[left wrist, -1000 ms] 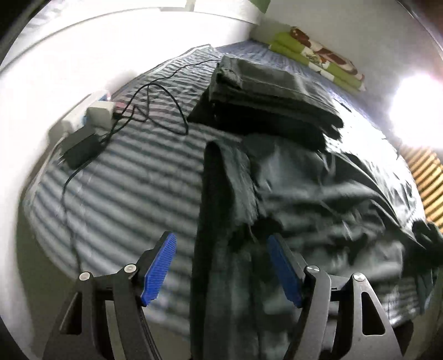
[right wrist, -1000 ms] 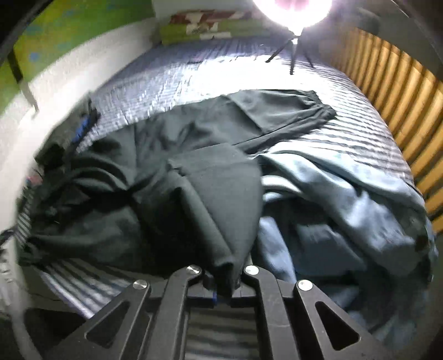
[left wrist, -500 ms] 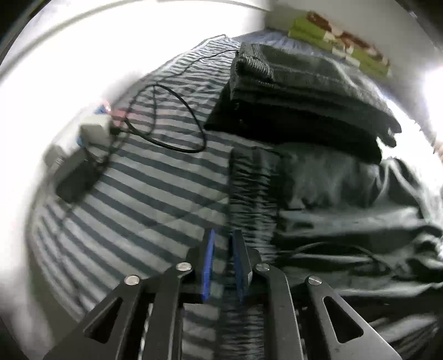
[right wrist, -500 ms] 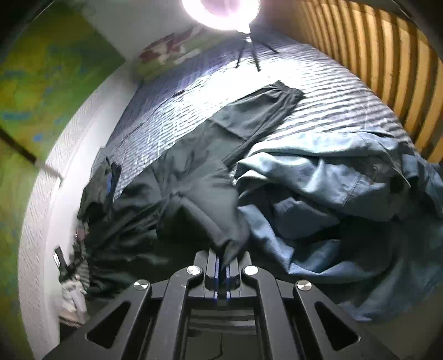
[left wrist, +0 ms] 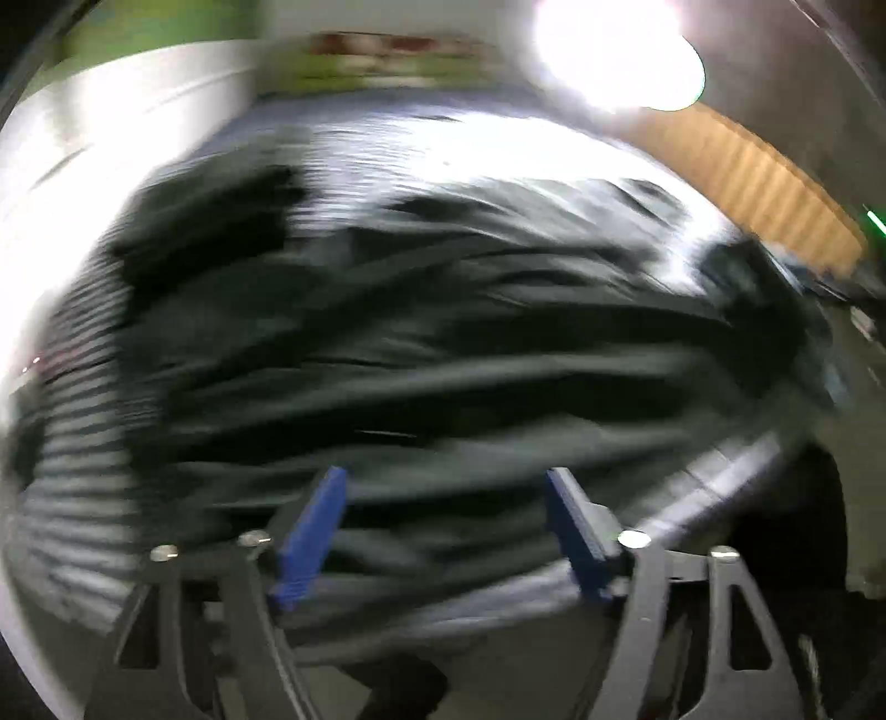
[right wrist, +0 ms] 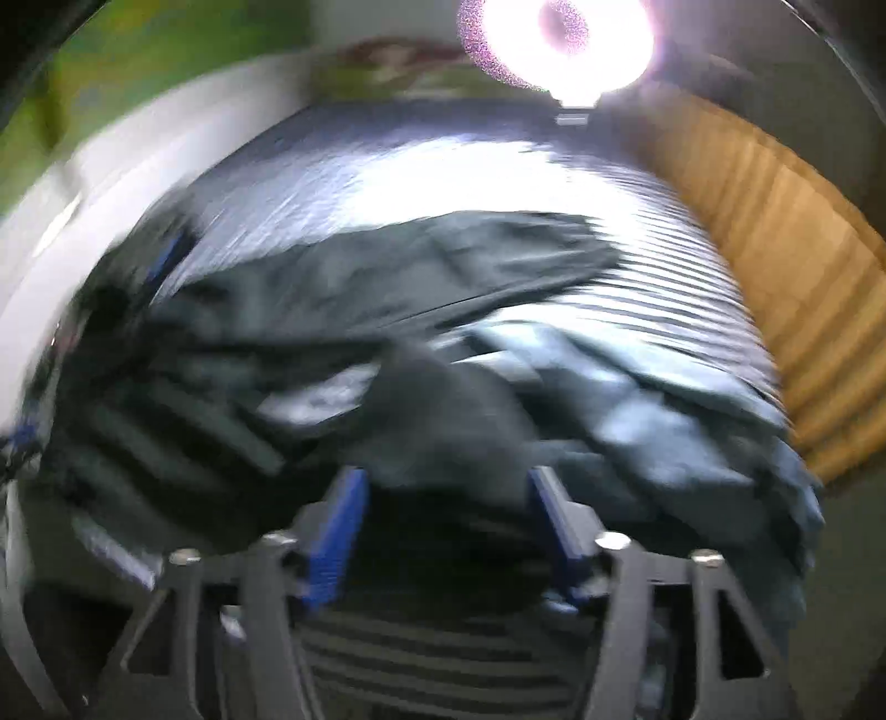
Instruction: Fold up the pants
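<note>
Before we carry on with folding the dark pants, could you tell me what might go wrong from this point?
1. Both the left gripper and the right gripper have just been opening and pinch nothing, so the dark pants may slump out of shape.
2. The blue jeans lie against the pants; a re-grasp could catch both.
3. Both views are blurred, so a hem is hard to pick out.

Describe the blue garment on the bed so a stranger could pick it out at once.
Start at the striped bed with the bright ring lamp at its far end. On the side nearest the wooden slats lies a crumpled heap, the blue garment. Its pale blue sets it apart from the dark pants beside it.
</note>
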